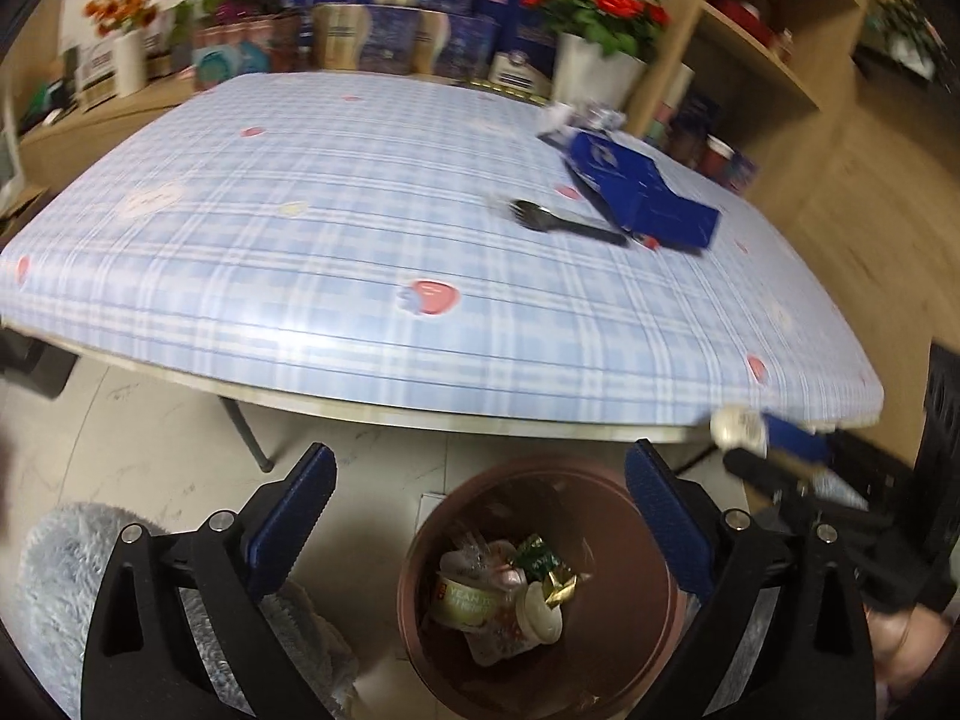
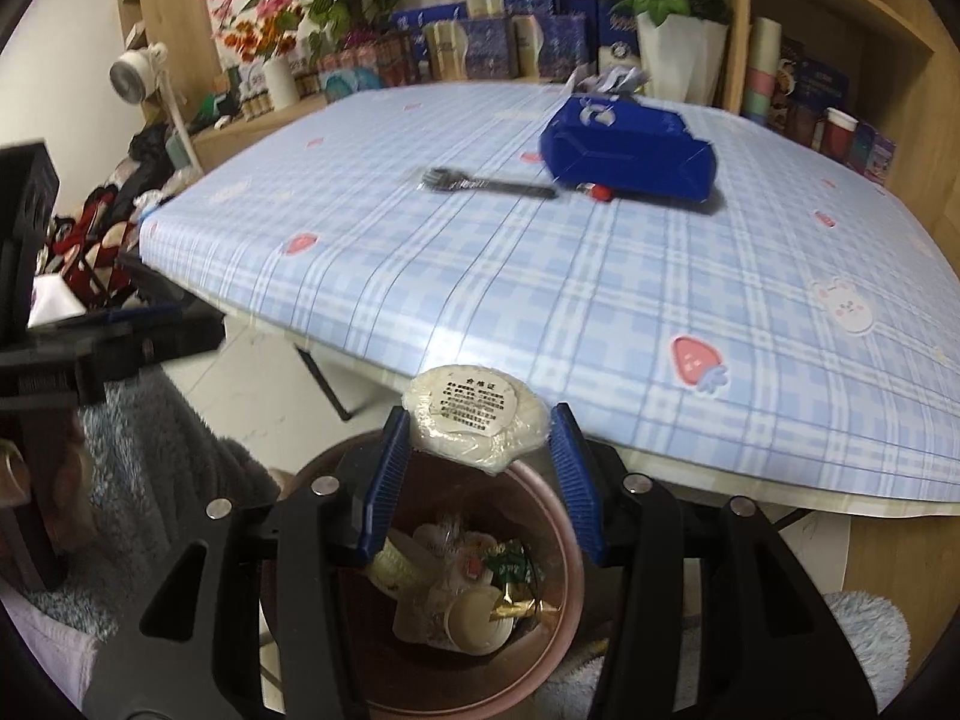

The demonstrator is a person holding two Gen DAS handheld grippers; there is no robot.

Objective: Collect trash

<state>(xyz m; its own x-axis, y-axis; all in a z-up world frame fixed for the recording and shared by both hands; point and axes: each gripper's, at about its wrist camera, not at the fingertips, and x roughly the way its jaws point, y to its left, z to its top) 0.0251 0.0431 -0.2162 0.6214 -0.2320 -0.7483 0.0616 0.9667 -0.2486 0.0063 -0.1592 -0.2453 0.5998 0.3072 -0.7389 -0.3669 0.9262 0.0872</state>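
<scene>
My right gripper [image 2: 480, 426] is shut on a round white wrapped puck [image 2: 477, 414] with a printed label, held above the brown trash bin [image 2: 564, 546]. The puck also shows in the left wrist view [image 1: 739, 427], at the right gripper's tips. The bin [image 1: 654, 594] holds a cup, wrappers and other trash. My left gripper [image 1: 480, 480] is open and empty above the bin, in front of the table edge. On the table lie a black plastic fork [image 1: 561, 223] [image 2: 486, 183], a flattened blue box [image 1: 642, 192] [image 2: 630, 156] and crumpled paper [image 1: 579, 114] [image 2: 609, 81].
The table [image 1: 360, 252] has a blue plaid cloth. Boxes, flower pots [image 1: 594, 69] and shelves stand behind it. A grey fluffy rug [image 1: 54, 576] lies on the floor beside the bin. A small red object [image 2: 597, 191] lies by the box.
</scene>
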